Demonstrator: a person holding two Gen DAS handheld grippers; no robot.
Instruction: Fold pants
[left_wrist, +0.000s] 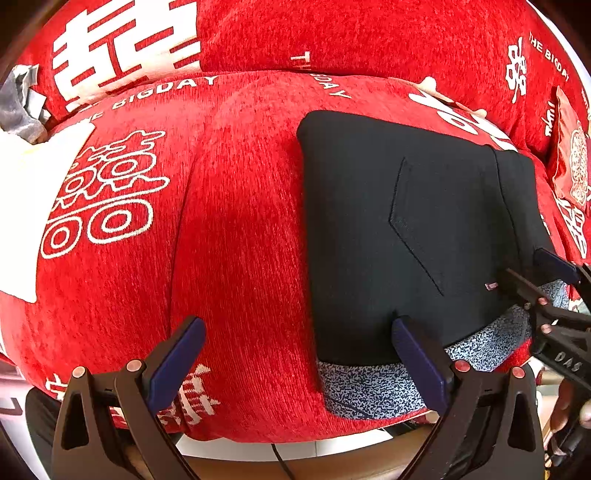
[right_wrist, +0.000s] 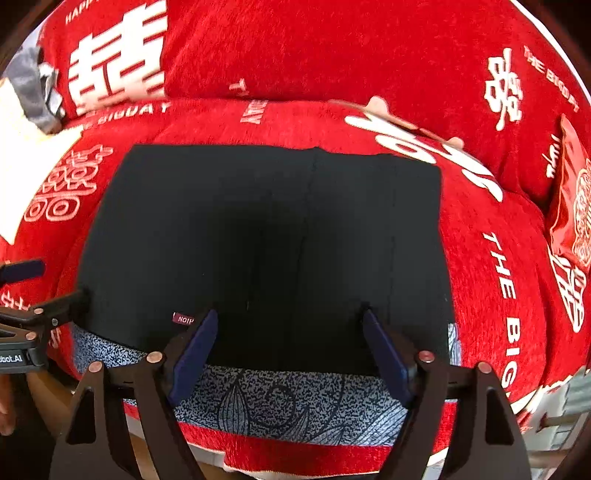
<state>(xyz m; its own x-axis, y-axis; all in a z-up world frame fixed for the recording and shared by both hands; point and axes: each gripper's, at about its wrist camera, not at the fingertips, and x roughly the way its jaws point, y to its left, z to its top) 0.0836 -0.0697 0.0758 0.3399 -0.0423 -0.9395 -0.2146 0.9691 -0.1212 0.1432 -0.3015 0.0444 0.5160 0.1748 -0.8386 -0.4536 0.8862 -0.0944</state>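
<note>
Left gripper (left_wrist: 297, 363), nearest the lens, stands spread wide, grasping nothing; right gripper (right_wrist: 288, 356) likewise gapes over the waistband. Red sofa cover (left_wrist: 240, 221) with white lettering fills the scene. Folded black pants (right_wrist: 266, 240) lie at its centre, at 3 o'clock in the left view. Speckled grey waistband (right_wrist: 288, 402) at 6 o'clock; maroon label (right_wrist: 183, 318) at 8 o'clock.

The pants (right_wrist: 258, 240) are solid black, with a blue-and-white speckled band (right_wrist: 288, 402) at lower centre bearing dark leaf outlines. The sofa cover (left_wrist: 240, 221) is bright red with white characters and lettering. Both grippers' pads (left_wrist: 417, 354) are dark blue on black arms.
</note>
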